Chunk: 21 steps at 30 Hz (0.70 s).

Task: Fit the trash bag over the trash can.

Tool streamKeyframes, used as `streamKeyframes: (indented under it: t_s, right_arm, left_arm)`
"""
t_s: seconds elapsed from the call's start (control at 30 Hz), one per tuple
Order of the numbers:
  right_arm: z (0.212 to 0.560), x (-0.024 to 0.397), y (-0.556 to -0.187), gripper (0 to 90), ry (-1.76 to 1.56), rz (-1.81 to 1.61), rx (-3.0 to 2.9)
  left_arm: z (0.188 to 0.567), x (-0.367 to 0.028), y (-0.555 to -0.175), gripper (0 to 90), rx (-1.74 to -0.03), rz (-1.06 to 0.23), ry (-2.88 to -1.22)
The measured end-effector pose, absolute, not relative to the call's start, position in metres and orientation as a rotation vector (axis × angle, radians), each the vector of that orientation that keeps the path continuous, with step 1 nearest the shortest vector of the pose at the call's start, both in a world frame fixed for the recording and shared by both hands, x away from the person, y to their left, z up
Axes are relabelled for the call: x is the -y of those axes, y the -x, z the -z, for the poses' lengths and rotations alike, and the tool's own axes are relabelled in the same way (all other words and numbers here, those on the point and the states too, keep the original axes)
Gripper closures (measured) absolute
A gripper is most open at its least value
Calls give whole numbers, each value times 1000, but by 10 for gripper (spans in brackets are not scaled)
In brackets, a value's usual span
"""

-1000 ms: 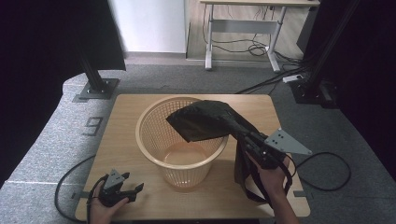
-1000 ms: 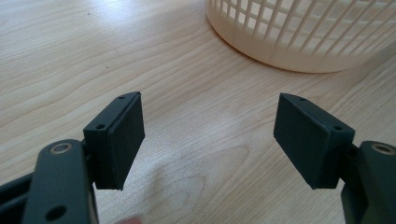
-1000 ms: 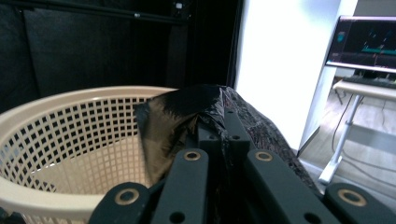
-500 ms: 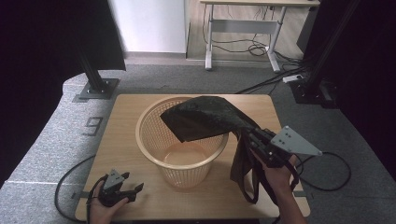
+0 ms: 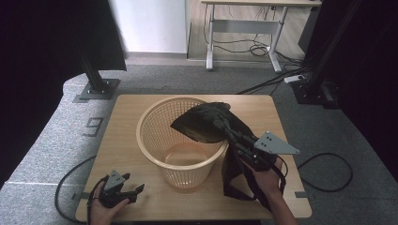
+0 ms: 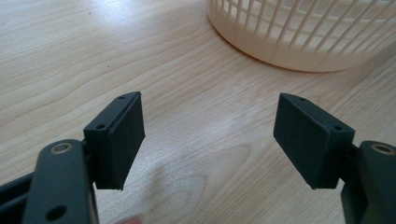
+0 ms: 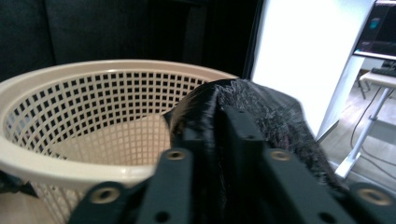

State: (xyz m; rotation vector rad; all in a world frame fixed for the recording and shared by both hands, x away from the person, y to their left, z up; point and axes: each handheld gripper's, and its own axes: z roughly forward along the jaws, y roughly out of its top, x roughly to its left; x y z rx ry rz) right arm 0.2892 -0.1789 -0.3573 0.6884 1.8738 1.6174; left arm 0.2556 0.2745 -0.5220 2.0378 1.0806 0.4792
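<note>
Bag: a black plastic bag (image 5: 206, 123) is draped over the near-right rim of the basket, part of it hanging above the basket's hollow and the rest trailing down outside to the table
Right gripper: the right gripper (image 5: 224, 123) reaches in over the basket rim from the right; its jaws have just been opening, with a fold of the bag between them and close against both
Basket: a cream mesh basket (image 5: 155, 124) stands upright near the middle of the table
Left gripper: the left gripper (image 6: 208, 135) sits low at the table's near-left corner, jaws wide apart with bare wood between them
Table: a light wooden table (image 5: 122, 140) on grey carpet
</note>
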Motion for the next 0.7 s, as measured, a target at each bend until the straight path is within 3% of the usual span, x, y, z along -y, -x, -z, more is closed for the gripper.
streamKeyframes:
  t_s: [0.1,0.2,0.37,0.7]
  right_arm:
    - [359,177,-284,493,-686,-1603,-1863]
    - [360,179,-273,345,-701,-1589,-1801]
    - [363,190,-262,274,-746,-1578,-1793]
    - [387,211,-244,245,-812,-1544,-1832]
  left_arm:
    - [522,-275,-255,245,-1081,-478,-2038]
    - [522,-275,-255,245,-1081,-481,-2036]
    - [522,-274,-255,244,-1079,-483,-2036]
    - [521,-274,-255,245,-1081,-482,-2033]
